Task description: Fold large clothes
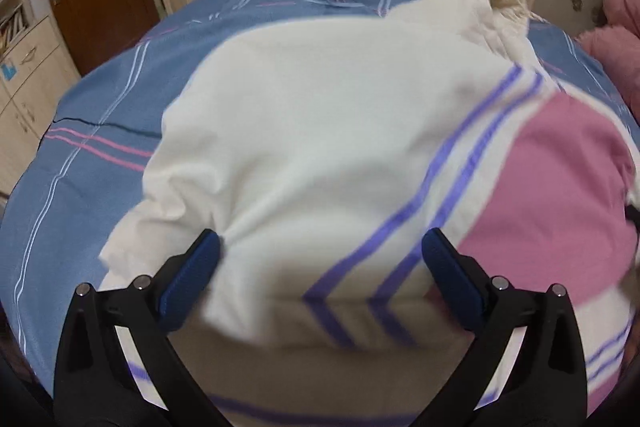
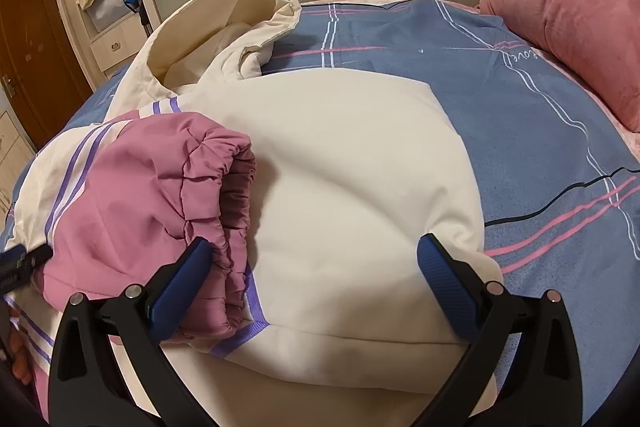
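While both tools gape wide, the folded jacket (image 2: 340,187) bulges between each one's fingers on the bed (image 2: 540,147).

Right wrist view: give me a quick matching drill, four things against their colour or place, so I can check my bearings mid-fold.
Things:
1. hood
2. sleeve cuff
3. bedsheet
4. pillow

Descriptions:
A. pink, far right corner of the bed
B. cream, standing open at the far end of the jacket
C. blue with pink and white stripes
D. mauve elastic gather, lying on the cream body of the jacket

Pairs: 1-B, 2-D, 3-C, 4-A
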Available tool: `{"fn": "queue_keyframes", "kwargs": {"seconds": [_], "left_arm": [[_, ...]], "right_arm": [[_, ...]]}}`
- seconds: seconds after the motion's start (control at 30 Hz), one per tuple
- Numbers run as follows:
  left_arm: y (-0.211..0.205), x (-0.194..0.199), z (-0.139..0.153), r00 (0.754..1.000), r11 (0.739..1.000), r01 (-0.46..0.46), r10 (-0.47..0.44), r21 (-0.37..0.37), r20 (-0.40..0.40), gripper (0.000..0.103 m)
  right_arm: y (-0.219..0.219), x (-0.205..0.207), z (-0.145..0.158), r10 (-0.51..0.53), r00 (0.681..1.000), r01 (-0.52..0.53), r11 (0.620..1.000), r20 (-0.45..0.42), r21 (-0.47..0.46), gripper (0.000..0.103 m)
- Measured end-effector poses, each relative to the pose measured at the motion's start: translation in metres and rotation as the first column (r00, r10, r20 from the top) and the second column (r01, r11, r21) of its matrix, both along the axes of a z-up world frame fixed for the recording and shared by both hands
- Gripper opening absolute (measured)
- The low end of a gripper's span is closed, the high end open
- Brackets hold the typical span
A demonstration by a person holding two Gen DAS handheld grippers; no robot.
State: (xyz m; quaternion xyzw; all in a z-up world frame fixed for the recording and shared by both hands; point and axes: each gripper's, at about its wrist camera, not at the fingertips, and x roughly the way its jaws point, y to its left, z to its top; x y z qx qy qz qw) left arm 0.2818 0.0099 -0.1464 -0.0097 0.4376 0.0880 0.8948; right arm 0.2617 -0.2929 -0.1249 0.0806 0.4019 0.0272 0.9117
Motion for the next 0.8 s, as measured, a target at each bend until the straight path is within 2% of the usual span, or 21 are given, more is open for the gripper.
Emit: {"fn": "queue_keyframes", "kwargs": {"seconds": [0.07, 0.13, 0.23, 0.33, 0.37, 0.4, 0.47, 0.5, 0.53, 0.57, 0.67, 0.8], "left_arm": [[0.005, -0.007, -0.008, 1.000, 0.999, 0.028, -0.027, -0.023, 0.010, 0.101], [0.005, -0.010, -0.006, 1.000, 1.000, 0.014, -0.013, -0.024, 0.016, 0.101], [-0.008, -0.021, 0.011, 0.998, 1.000, -0.012, 0.011, 0.019, 0.056, 0.101], [-0.023, -0.029, 0.027, 0.988, 0.987, -0.008, -0.016, 0.159, 0.153, 0.101], [-0.022, -0.026, 0.030, 0.985, 0.977, -0.028, -0.009, 0.211, 0.171, 0.101], [-0.019, -0.020, 0.029, 0.988, 0.974, -0.041, 0.006, 0.223, 0.156, 0.101], [0.002, 0.004, 0.010, 0.998, 0.988, -0.061, 0.056, 0.138, 0.041, 0.101], [0.013, 0.016, -0.007, 0.998, 0.997, -0.054, 0.055, 0.063, -0.023, 0.101], [0.019, 0.021, -0.017, 0.999, 0.999, -0.043, 0.044, 0.025, -0.028, 0.101], [0.020, 0.019, -0.022, 0.999, 0.999, -0.030, 0.030, 0.029, 0.014, 0.101], [0.015, 0.012, -0.021, 0.999, 0.998, -0.022, 0.019, 0.064, 0.047, 0.101], [0.020, 0.004, -0.021, 0.997, 1.000, -0.012, 0.010, 0.029, 0.076, 0.101]], "right_arm": [[0.002, -0.001, 0.000, 0.004, 1.000, -0.004, 1.000, 0.001, -0.008, 0.102], [0.002, 0.000, 0.000, 0.004, 1.000, -0.004, 1.000, 0.002, -0.010, 0.102], [0.000, 0.000, 0.000, 0.000, 1.000, 0.000, 1.000, 0.003, 0.002, 0.102], [0.001, 0.000, 0.000, -0.001, 1.000, 0.001, 1.000, 0.001, -0.002, 0.102], [0.001, 0.000, 0.000, -0.001, 1.000, 0.001, 1.000, 0.002, -0.004, 0.102], [0.001, 0.000, -0.001, -0.001, 1.000, 0.001, 1.000, 0.001, -0.004, 0.102], [0.002, 0.000, 0.000, -0.001, 1.000, 0.001, 1.000, 0.000, -0.007, 0.102], [0.003, 0.001, -0.001, 0.001, 1.000, -0.001, 1.000, 0.000, -0.010, 0.102], [0.004, 0.001, -0.001, 0.007, 1.000, -0.007, 1.000, 0.001, -0.011, 0.102], [0.005, 0.002, -0.002, 0.012, 1.000, -0.012, 1.000, 0.004, -0.014, 0.102], [0.002, -0.001, -0.004, 0.017, 0.999, -0.017, 1.000, 0.032, 0.001, 0.102], [-0.017, -0.010, -0.007, 0.005, 0.996, -0.017, 0.991, 0.092, 0.131, 0.102]]}}
